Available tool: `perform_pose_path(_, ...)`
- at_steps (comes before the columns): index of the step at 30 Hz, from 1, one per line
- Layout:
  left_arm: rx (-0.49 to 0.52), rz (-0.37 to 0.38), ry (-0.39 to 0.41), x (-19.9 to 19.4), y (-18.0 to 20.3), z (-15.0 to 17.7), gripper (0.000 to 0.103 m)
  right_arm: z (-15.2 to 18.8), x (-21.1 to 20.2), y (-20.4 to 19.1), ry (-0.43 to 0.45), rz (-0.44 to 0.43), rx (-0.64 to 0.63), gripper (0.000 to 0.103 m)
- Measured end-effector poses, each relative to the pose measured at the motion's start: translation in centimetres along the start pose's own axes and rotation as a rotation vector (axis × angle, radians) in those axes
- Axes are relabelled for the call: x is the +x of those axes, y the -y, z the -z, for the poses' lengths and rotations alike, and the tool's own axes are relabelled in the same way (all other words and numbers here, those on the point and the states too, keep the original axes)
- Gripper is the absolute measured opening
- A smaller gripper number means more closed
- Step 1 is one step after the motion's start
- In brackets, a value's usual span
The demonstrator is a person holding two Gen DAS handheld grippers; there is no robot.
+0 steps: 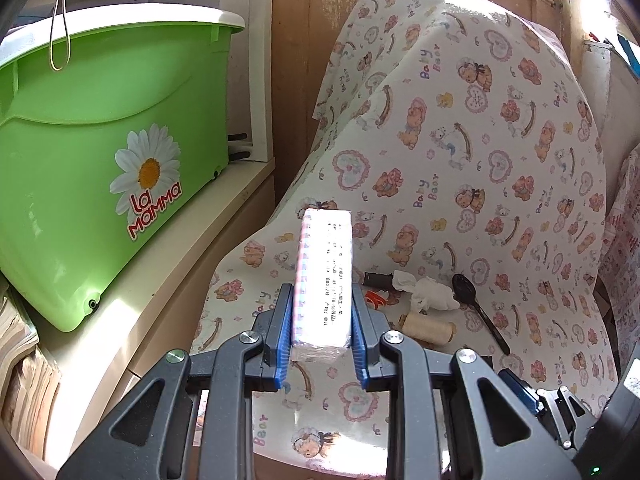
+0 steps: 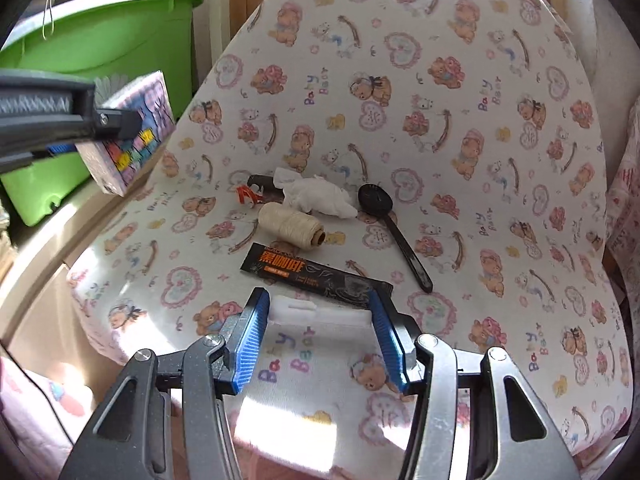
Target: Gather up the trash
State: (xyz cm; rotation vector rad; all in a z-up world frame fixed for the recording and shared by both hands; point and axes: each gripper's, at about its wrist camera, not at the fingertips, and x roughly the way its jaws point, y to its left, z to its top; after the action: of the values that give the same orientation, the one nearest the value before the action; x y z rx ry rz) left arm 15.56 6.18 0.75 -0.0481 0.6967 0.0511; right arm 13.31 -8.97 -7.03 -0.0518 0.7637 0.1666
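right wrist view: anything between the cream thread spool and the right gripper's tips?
Yes. In the right wrist view, a black coffee sachet with orange lettering lies between the cream thread spool and the right gripper, with a white plastic scrap at its tips.

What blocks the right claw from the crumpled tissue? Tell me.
The right claw sits open at the chair's front edge. A white plastic piece, the black sachet and the thread spool lie between it and the crumpled tissue.

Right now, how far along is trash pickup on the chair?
Done: nothing visibly binned. In hand: left tool clamps a tissue pack; right tool, open, straddles a white scrap. Left: black sachet, crumpled tissue, red scrap on the seat.
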Motion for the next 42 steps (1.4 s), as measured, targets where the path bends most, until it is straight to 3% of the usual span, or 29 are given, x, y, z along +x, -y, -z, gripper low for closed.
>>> perform_pose_path(6, 0.041, 0.014, 0.002, -0.4, 1.1, 0.2, 0.024, -0.1, -2.7, 2.7, 0.023, -0.006, 0.008, 0.055)
perform_pose_path(11, 0.053, 0.072, -0.022, -1.4, 2.0, 0.8, 0.024, -0.1, -5.9, 4.9, 0.012, -0.015, 0.008, 0.055)
perform_pose_path(16, 0.090, 0.109, -0.012, -4.1, 3.3, 3.1, 0.024, 0.7, -9.6, 6.0, 0.003, -0.051, 0.007, 0.055)
perform_pose_path(22, 0.083, 0.162, -0.072, -5.9, 3.5, 6.7, 0.024, 3.5, -12.2, 7.7, -0.059, -0.063, 0.107, 0.055)
perform_pose_path(28, 0.053, 0.194, -0.098, -7.0, 3.5, 8.4, 0.024, 5.3, -12.1, 7.3, -0.132, -0.072, 0.114, 0.055)
perform_pose_path(35, 0.096, 0.188, -0.140, -7.7, 3.8, 11.2, 0.024, 7.5, -11.2, 6.5, -0.203, -0.059, 0.064, 0.055)
perform_pose_path(38, 0.110, 0.234, -0.192, -7.1, 4.7, 12.0, 0.024, 8.0, -10.3, 6.5, -0.236, -0.062, 0.058, 0.055)
perform_pose_path(42, 0.104, 0.274, -0.327, -4.7, 6.1, 13.7, 0.024, 9.0, -8.1, 7.5, -0.301, -0.049, 0.092, 0.055)
